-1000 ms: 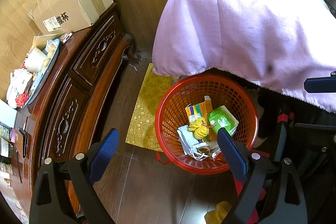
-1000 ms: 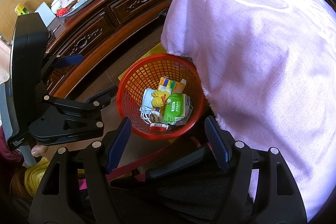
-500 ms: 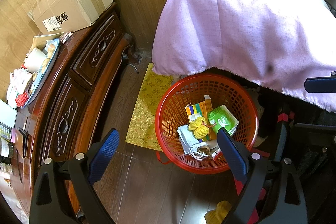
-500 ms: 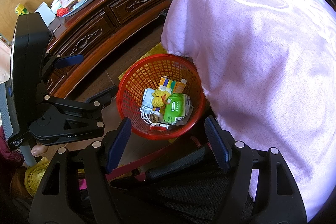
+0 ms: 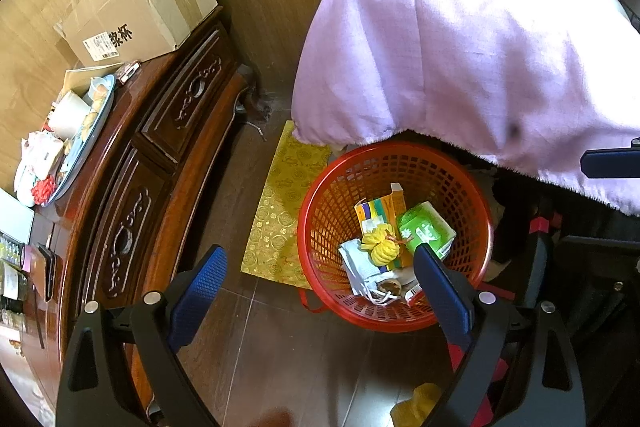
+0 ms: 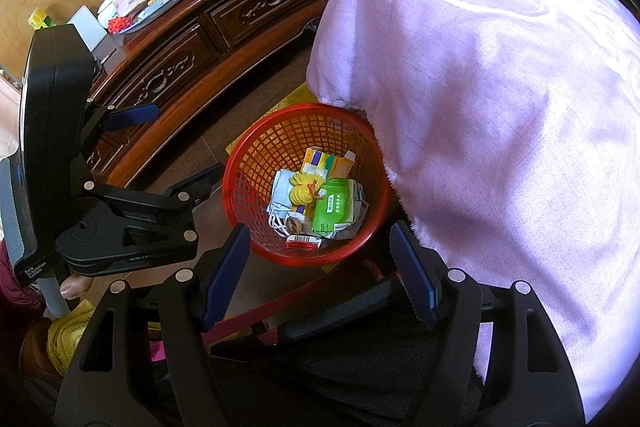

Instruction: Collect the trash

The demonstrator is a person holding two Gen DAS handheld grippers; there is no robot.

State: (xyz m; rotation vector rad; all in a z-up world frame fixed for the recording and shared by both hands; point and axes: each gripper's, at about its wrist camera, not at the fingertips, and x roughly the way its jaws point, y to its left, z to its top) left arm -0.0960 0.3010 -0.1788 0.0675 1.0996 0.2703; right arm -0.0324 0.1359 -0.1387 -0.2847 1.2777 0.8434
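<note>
Left wrist view, item one: my left gripper [image 5: 320, 275], jaws spread wide with nothing between the blue pads, hanging above the floor beside a red mesh basket [image 5: 320, 227]. Its right pad overlaps the basket's near rim in the picture; I cannot tell whether they touch.

Item two, basket contents: a yellow cord bundle [image 5: 382, 247] lying on top of the heap, a green wipes pack [image 5: 426, 231] just beside it, a coloured carton [image 5: 380, 209] standing tilted behind them, pale crumpled wrappers [image 5: 360, 267] toward the near side. All the trash I can make out sits inside the basket.

Item three, surroundings: a yellow patterned mat [image 5: 280, 211] partly under the basket; a lilac cloth [image 5: 460, 39] draped over furniture, its hem overhanging the basket's far rim; a carved dark wooden sideboard [image 5: 160, 147] at left, bearing a cardboard box [image 5: 136, 11] and a loaded tray [image 5: 86, 143].

Right wrist view, item four: my right gripper [image 6: 320, 275], jaws likewise parted and empty, poised over the basket's near edge, with the left gripper's black body visible at left.
</note>
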